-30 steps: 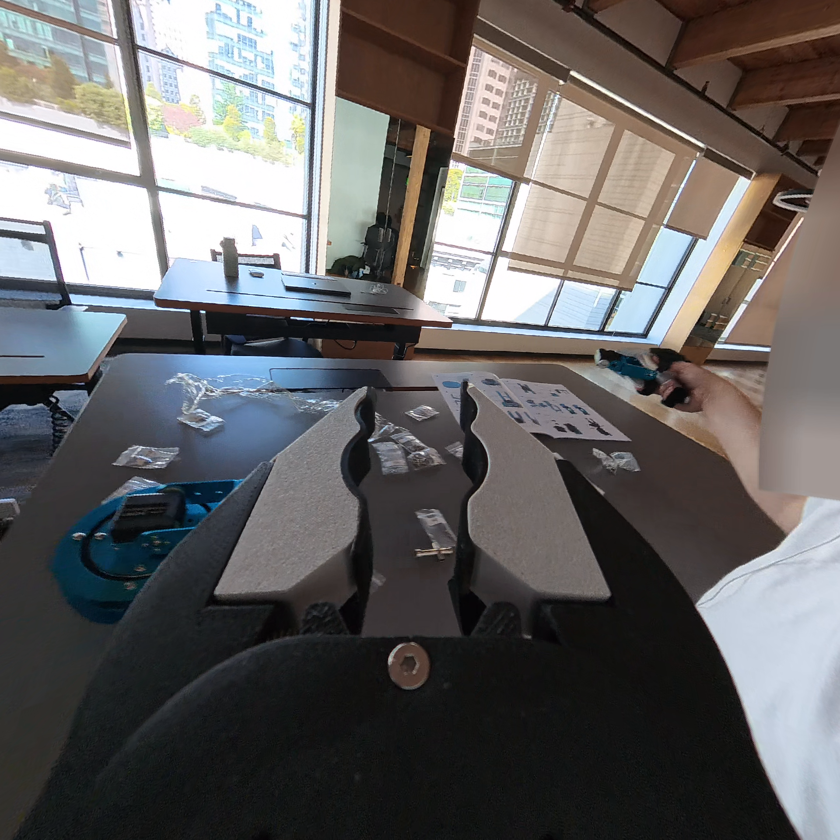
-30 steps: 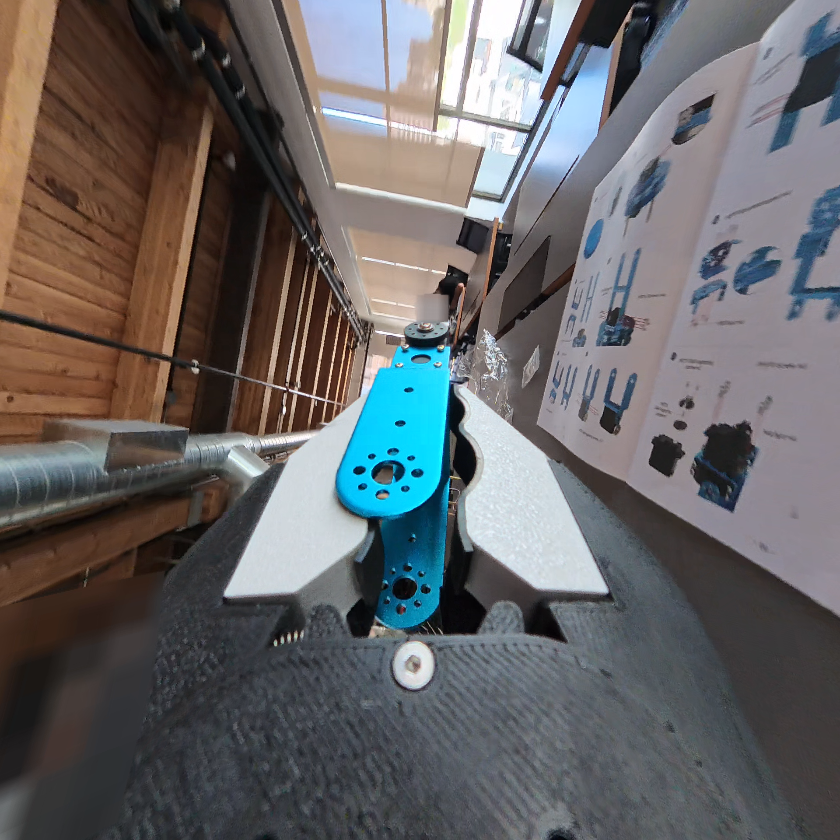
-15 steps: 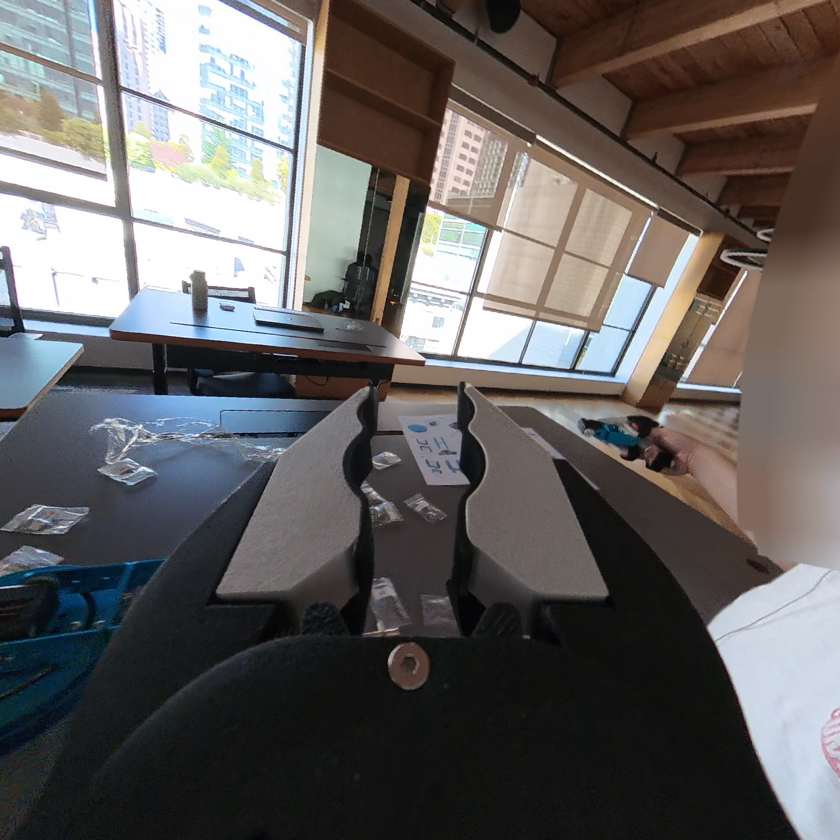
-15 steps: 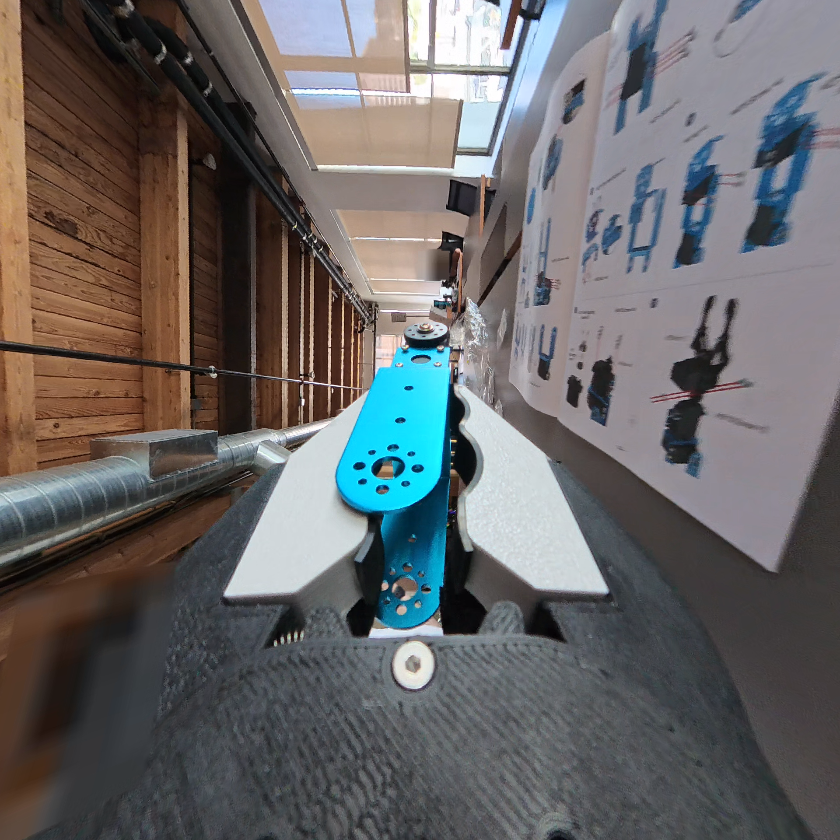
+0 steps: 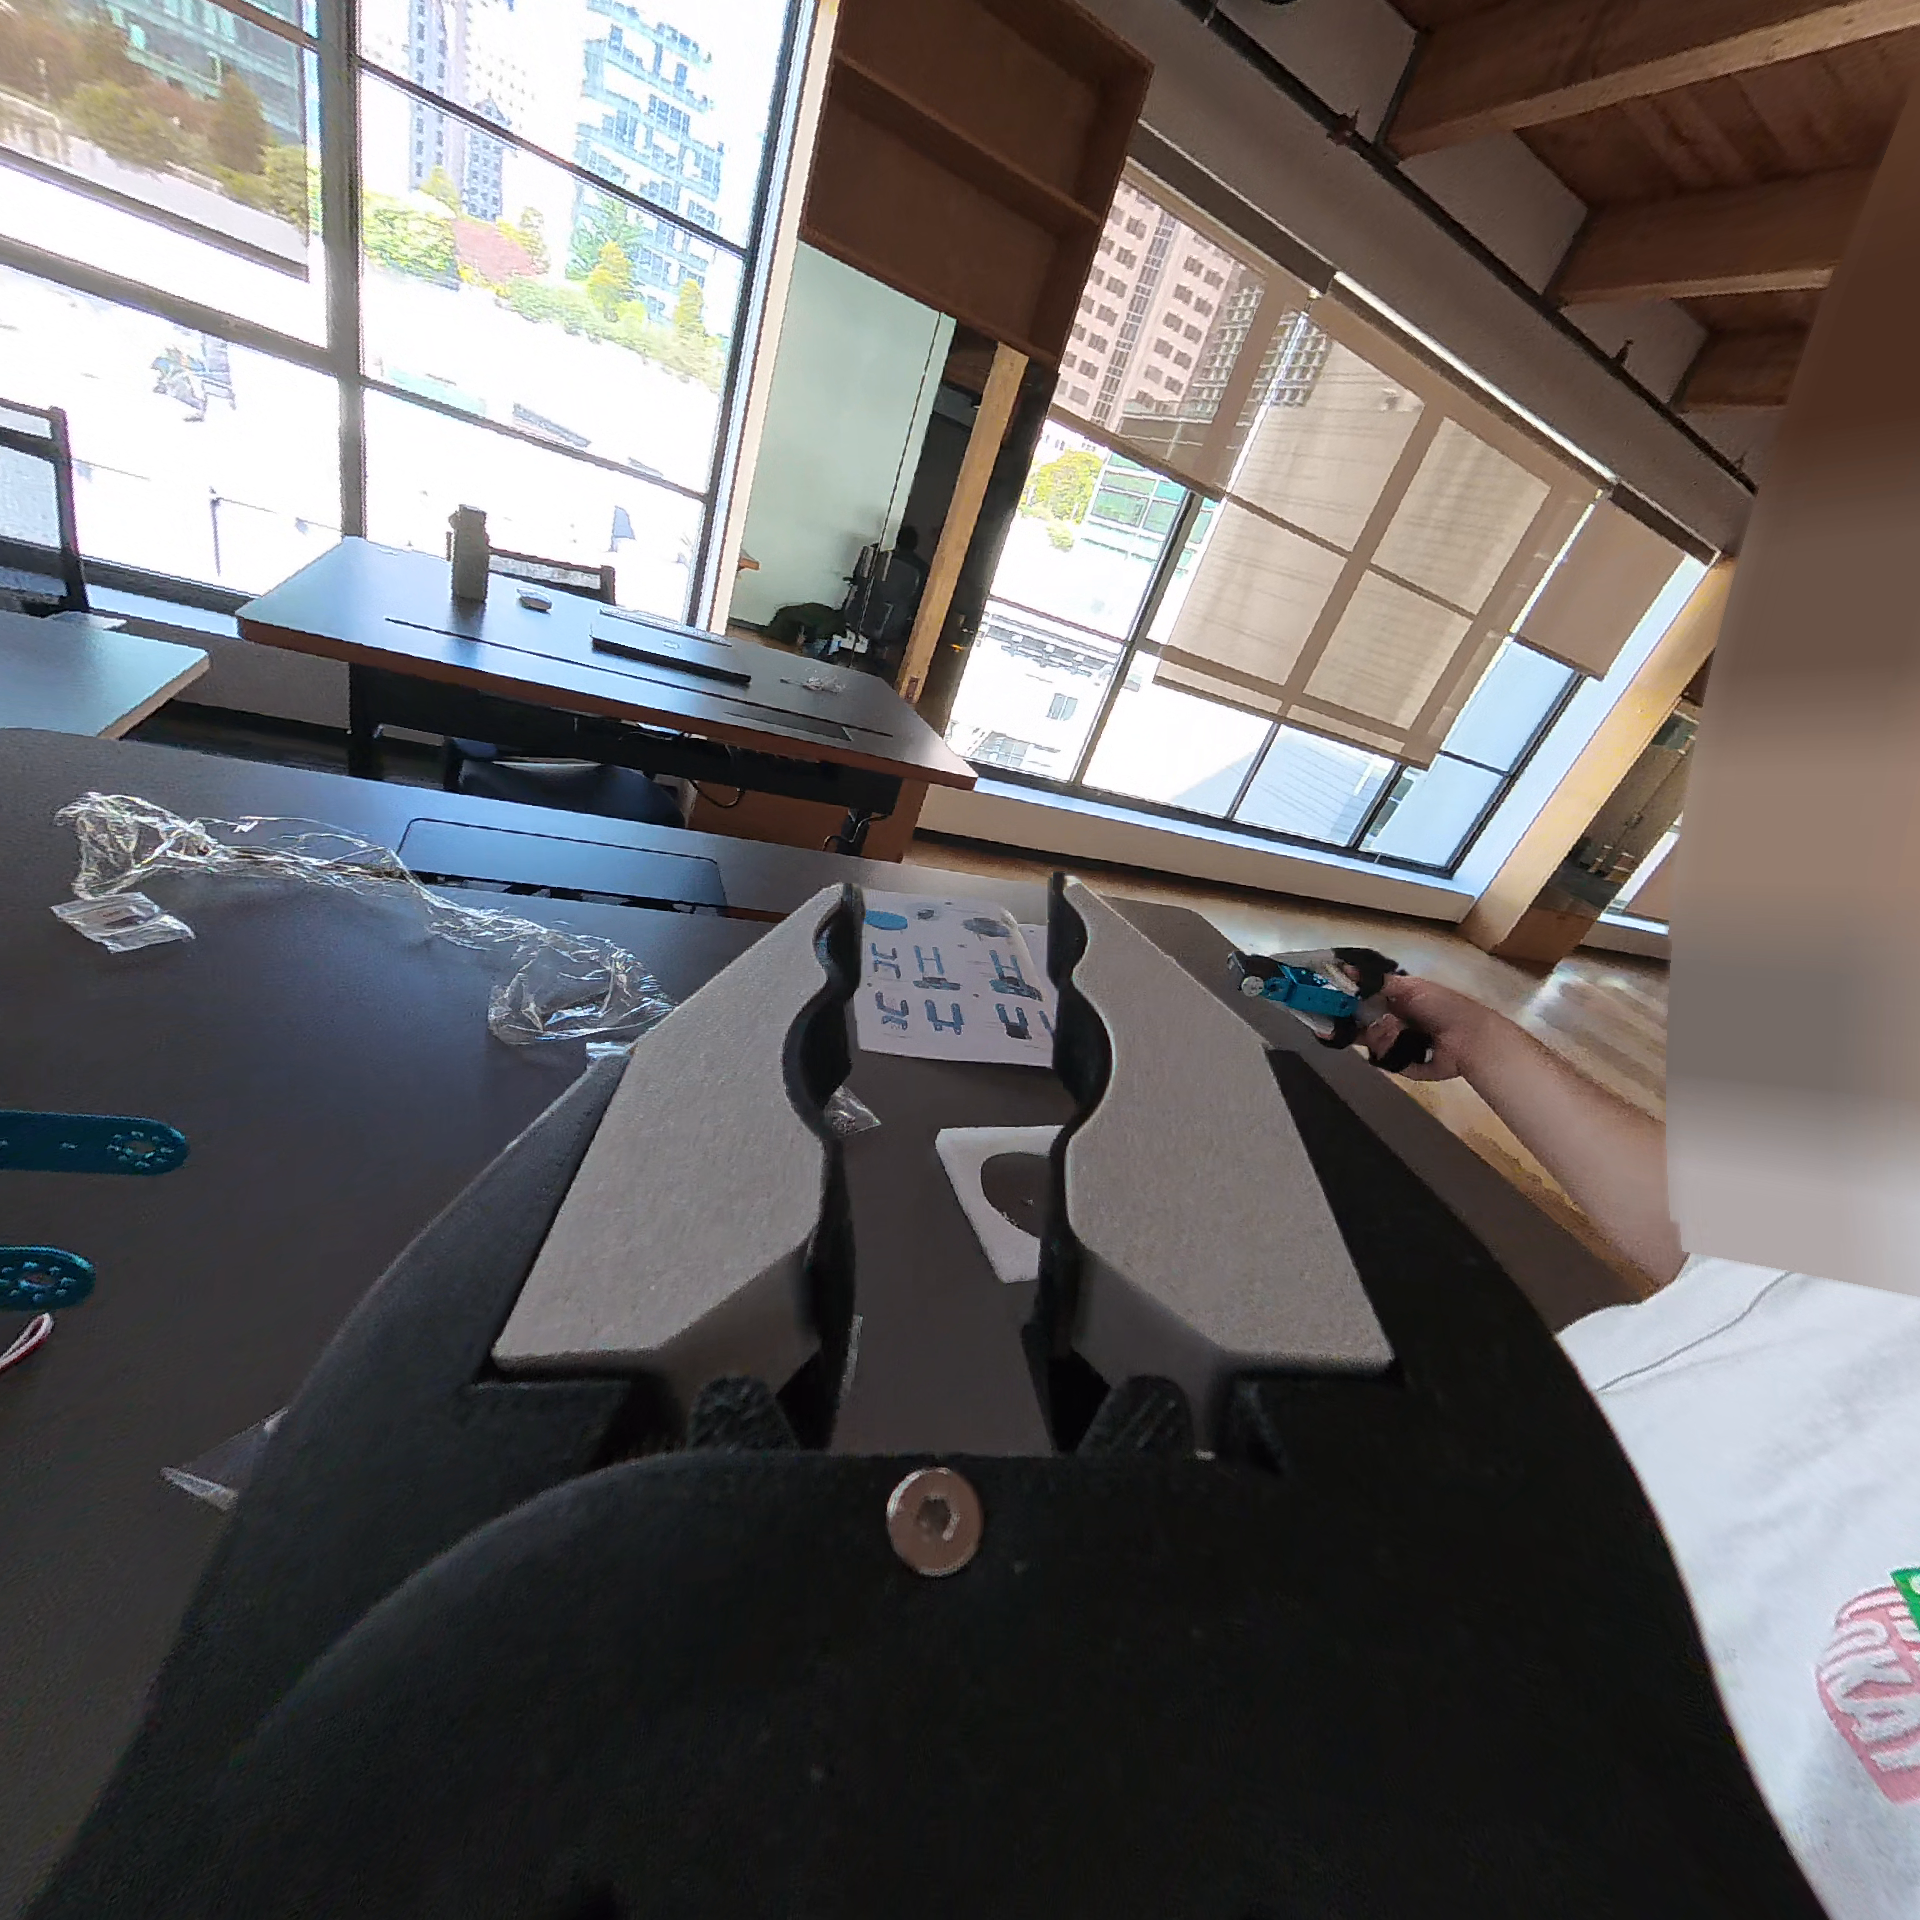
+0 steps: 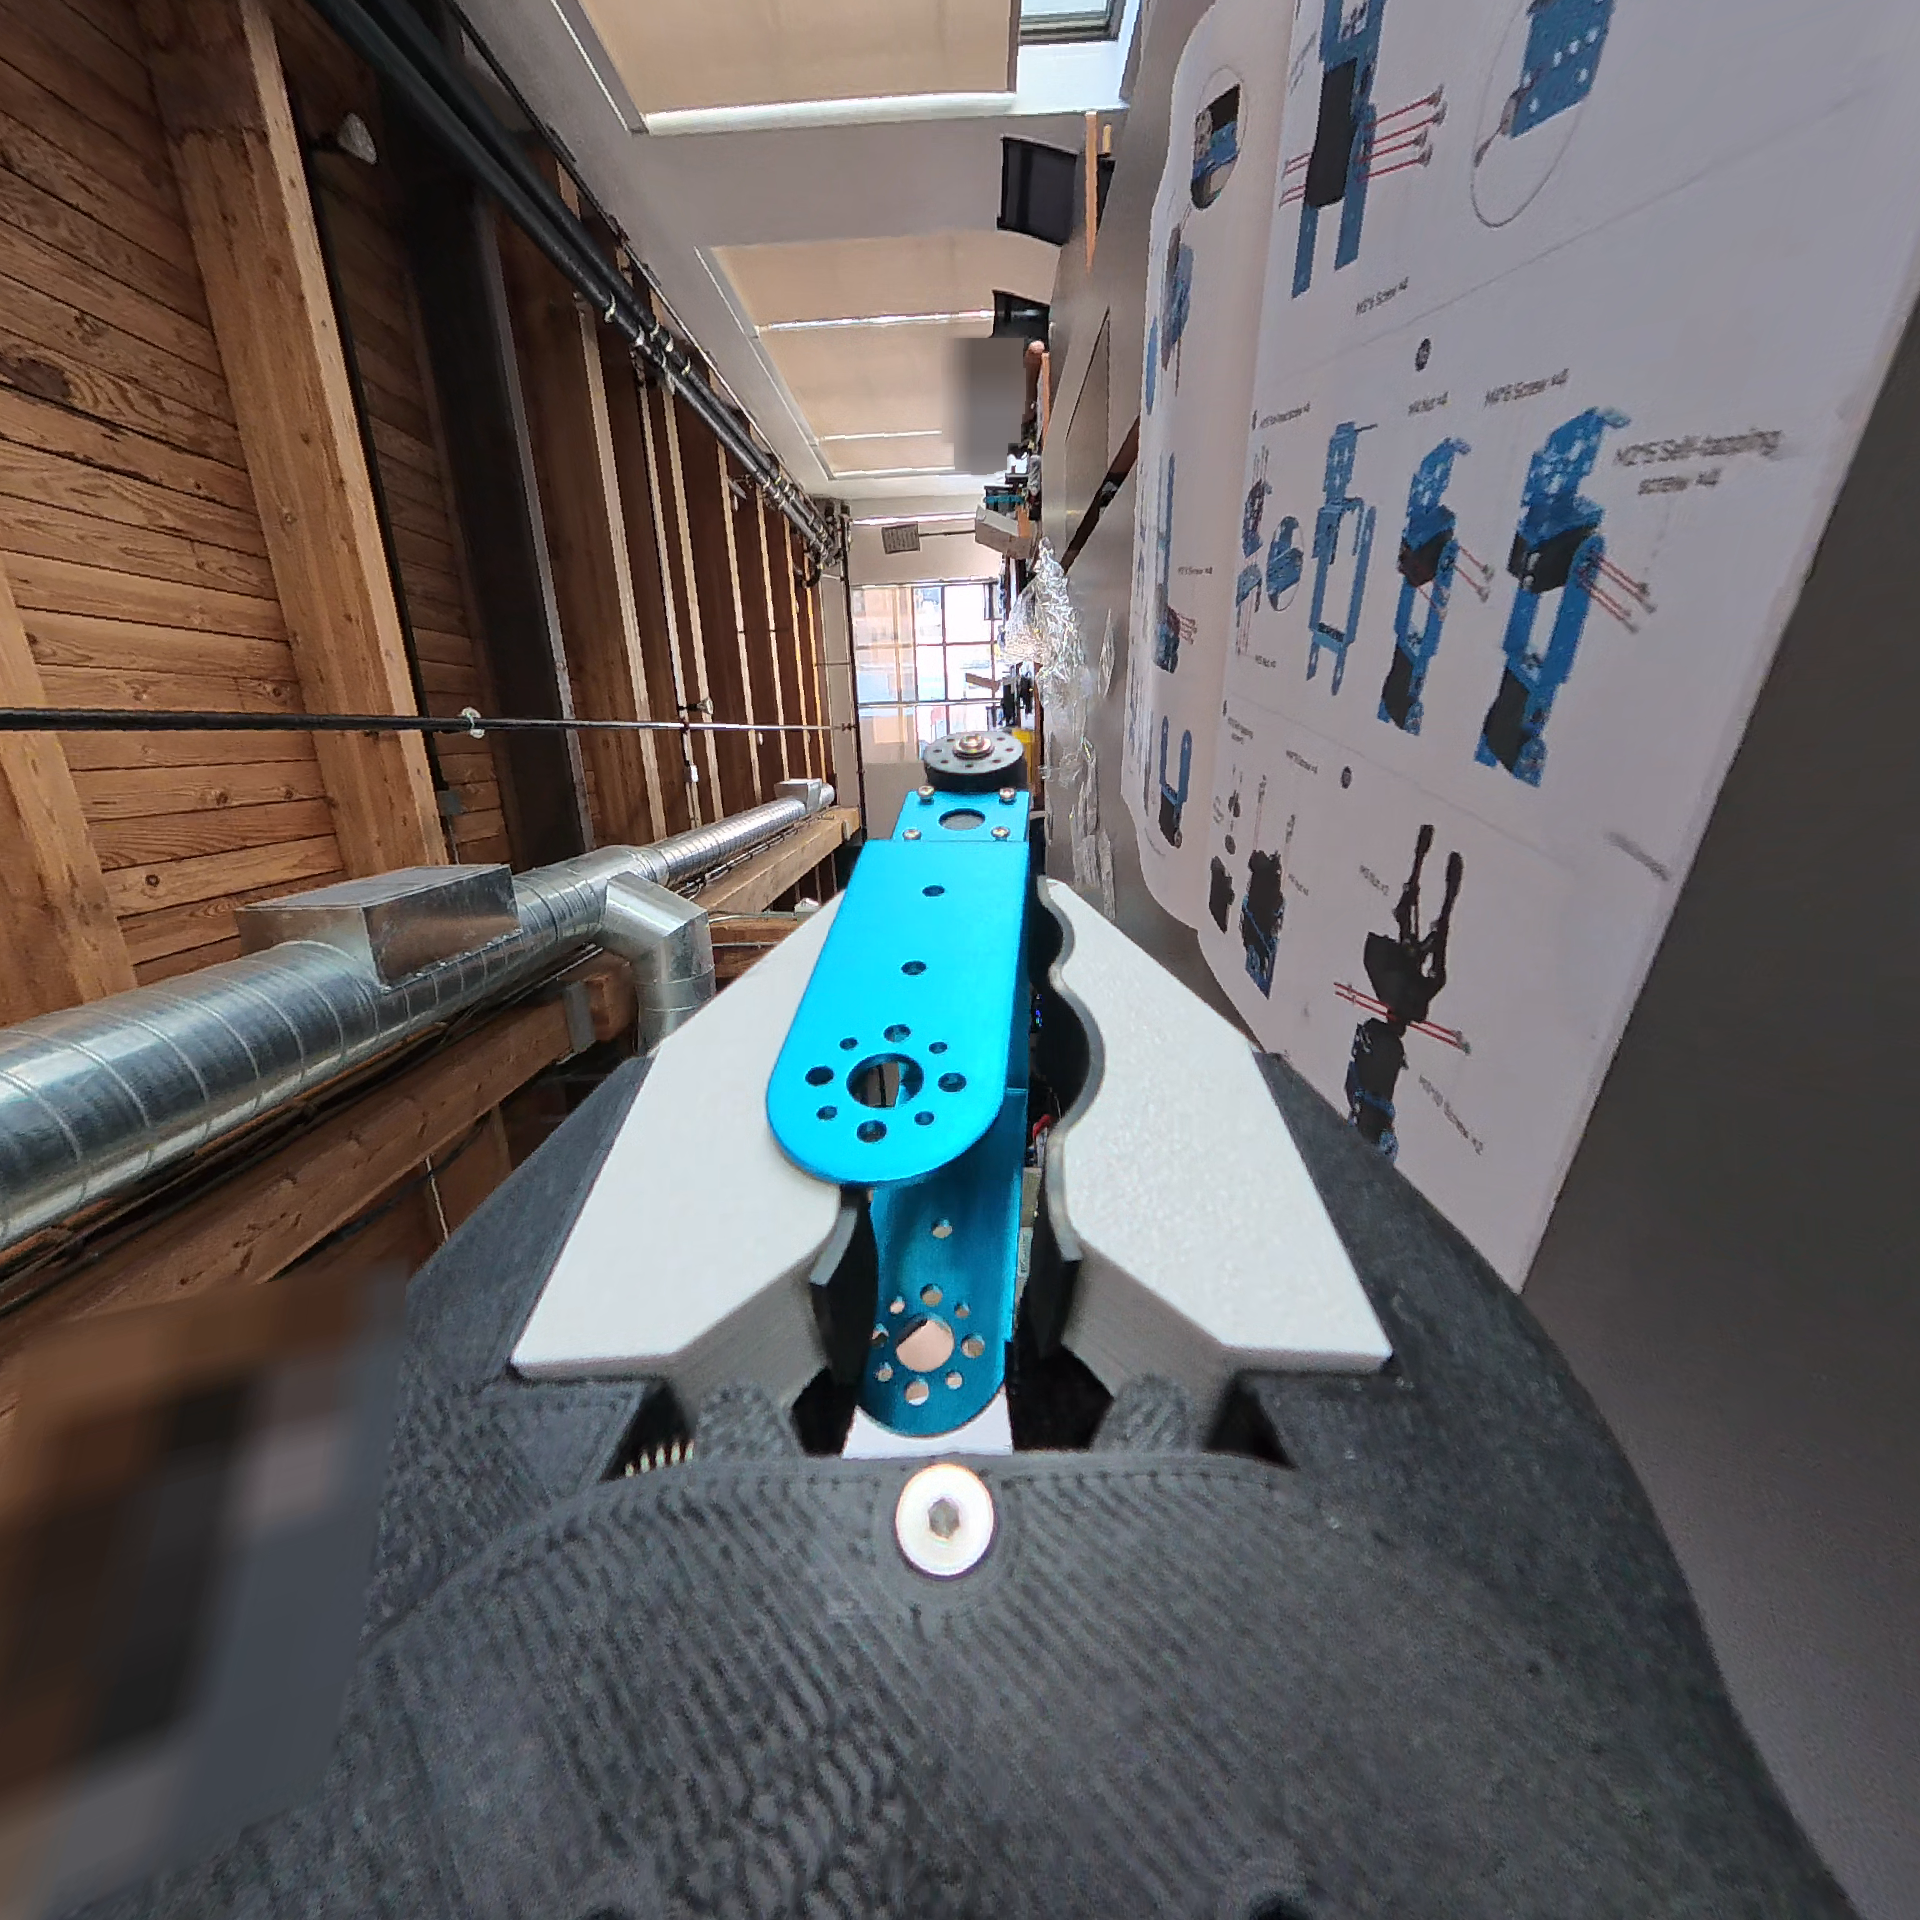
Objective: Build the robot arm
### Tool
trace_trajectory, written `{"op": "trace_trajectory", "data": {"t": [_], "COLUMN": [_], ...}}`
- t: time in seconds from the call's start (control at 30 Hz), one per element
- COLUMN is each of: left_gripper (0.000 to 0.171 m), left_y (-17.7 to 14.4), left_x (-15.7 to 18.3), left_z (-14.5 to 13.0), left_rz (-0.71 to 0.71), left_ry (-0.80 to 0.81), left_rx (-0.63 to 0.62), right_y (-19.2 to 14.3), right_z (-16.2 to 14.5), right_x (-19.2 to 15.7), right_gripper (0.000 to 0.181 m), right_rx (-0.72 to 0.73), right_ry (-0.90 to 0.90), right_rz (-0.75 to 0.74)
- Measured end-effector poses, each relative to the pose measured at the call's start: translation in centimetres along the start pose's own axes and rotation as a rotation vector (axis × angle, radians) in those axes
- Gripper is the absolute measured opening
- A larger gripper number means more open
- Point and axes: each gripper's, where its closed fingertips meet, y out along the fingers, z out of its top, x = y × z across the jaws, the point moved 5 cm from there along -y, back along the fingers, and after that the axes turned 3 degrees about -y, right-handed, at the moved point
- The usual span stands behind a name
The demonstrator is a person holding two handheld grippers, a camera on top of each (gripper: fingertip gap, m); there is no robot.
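My left gripper (image 5: 948, 902) is open and empty, held above the dark table (image 5: 312, 1039). Between its fingers I see a white instruction sheet (image 5: 951, 987), a small clear bag (image 5: 852, 1118) and a white foam piece (image 5: 987, 1195). My right gripper (image 6: 951, 899) is rolled on its side and shut on a blue metal bracket assembly (image 6: 914, 987) with a black round horn (image 6: 975, 756) at its far end. It hangs close beside the instruction sheet (image 6: 1455, 520). In the left wrist view the right gripper (image 5: 1304, 992) shows at the table's right edge, in a person's hand.
Two blue perforated plates (image 5: 99, 1143) (image 5: 42, 1278) lie at the left of the table. Crumpled clear plastic (image 5: 312, 862) and a small bag (image 5: 120, 920) lie toward the back left. Another desk (image 5: 582, 665) stands behind, by the windows. A white sleeve (image 5: 1766, 1507) is at the right. About 65 cm separates my left fingertips from my right.
The left gripper has swung right and tilted up; the blue round base has left its view. The right gripper has moved along the instruction sheet, still shut on the blue bracket.
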Motion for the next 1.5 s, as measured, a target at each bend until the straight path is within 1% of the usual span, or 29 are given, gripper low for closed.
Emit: {"op": "trace_trajectory", "data": {"t": [0.1,0.2,0.3,0.4,0.5,0.57,0.7,0.77,0.83,0.87,0.9,1.0,1.07,1.13,1.2,1.27,1.33,1.4,1.5], "left_gripper": [0.035,0.035,0.034,0.034,0.034,0.036,0.042,0.05,0.056,0.06,0.065,0.077,0.079,0.084,0.086,0.086,0.087,0.088,0.088], "left_y": [-0.8,-2.2,-3.5,-4.8,-6.0,-6.9,-8.4,-8.8,-8.7,-8.4,-7.9,-5.7,-3.8,-1.8,0.0,1.8,3.1,4.2,5.0], "left_x": [0.5,0.1,-1.0,-2.9,-5.9,-8.3,-14.0,-17.1,-20.0,-21.4,-22.7,-26.7,-28.2,-29.2,-30.1,-30.8,-31.1,-31.5,-31.7], "left_z": [-0.1,-0.1,0.0,0.0,0.0,-0.2,-1.3,-1.8,-2.0,-1.9,-1.7,-0.9,-0.9,-1.1,-1.7,-2.3,-3.3,-4.4,-5.6], "left_rz": [0.036,0.083,0.111,0.163,0.234,0.274,0.293,0.272,0.22,0.172,0.107,-0.077,-0.255,-0.393,-0.505,-0.6,-0.697,-0.753,-0.815], "left_ry": [0.015,0.018,0.0,0.015,0.077,0.114,0.123,0.139,0.186,0.22,0.263,0.452,0.537,0.632,0.726,0.779,0.789,0.831,0.859], "left_rx": [-0.003,0.014,0.03,0.025,0.002,-0.018,-0.08,-0.118,-0.174,-0.202,-0.236,-0.344,-0.464,-0.553,-0.643,-0.704,-0.781,-0.845,-0.889], "right_y": [0.8,1.7,3.1,5.8,10.3,14.1,23.7,29.0,34.3,36.9,39.5,47.0,51.3,54.5,56.7,57.7,58.1,58.0,57.8], "right_z": [-0.3,-1.2,-2.4,-4.2,-7.1,-9.6,-15.9,-19.5,-23.8,-26.0,-28.2,-34.3,-37.4,-39.4,-40.9,-41.8,-42.3,-42.1,-41.9], "right_x": [-0.2,-0.5,-0.8,-1.4,-2.6,-3.3,-4.8,-5.1,-5.0,-4.8,-4.5,-2.8,-1.6,-0.4,0.5,0.9,1.1,1.2,1.1], "right_gripper": [0.028,0.028,0.027,0.027,0.027,0.027,0.03,0.032,0.034,0.035,0.033,0.033,0.027,0.027,0.027,0.027,0.028,0.028,0.028], "right_rx": [-0.011,-0.011,-0.026,-0.056,-0.112,-0.152,-0.249,-0.27,-0.294,-0.305,-0.314,-0.311,-0.282,-0.243,-0.217,-0.177,-0.146,-0.098,-0.057], "right_ry": [-0.015,-0.027,-0.043,-0.068,-0.1,-0.109,-0.119,-0.127,-0.124,-0.118,-0.114,-0.089,-0.045,0.019,0.037,0.01,-0.024,-0.048,-0.081], "right_rz": [0.016,0.031,0.025,0.033,0.077,0.112,0.208,0.246,0.288,0.31,0.324,0.324,0.328,0.332,0.322,0.296,0.27,0.249,0.22]}}
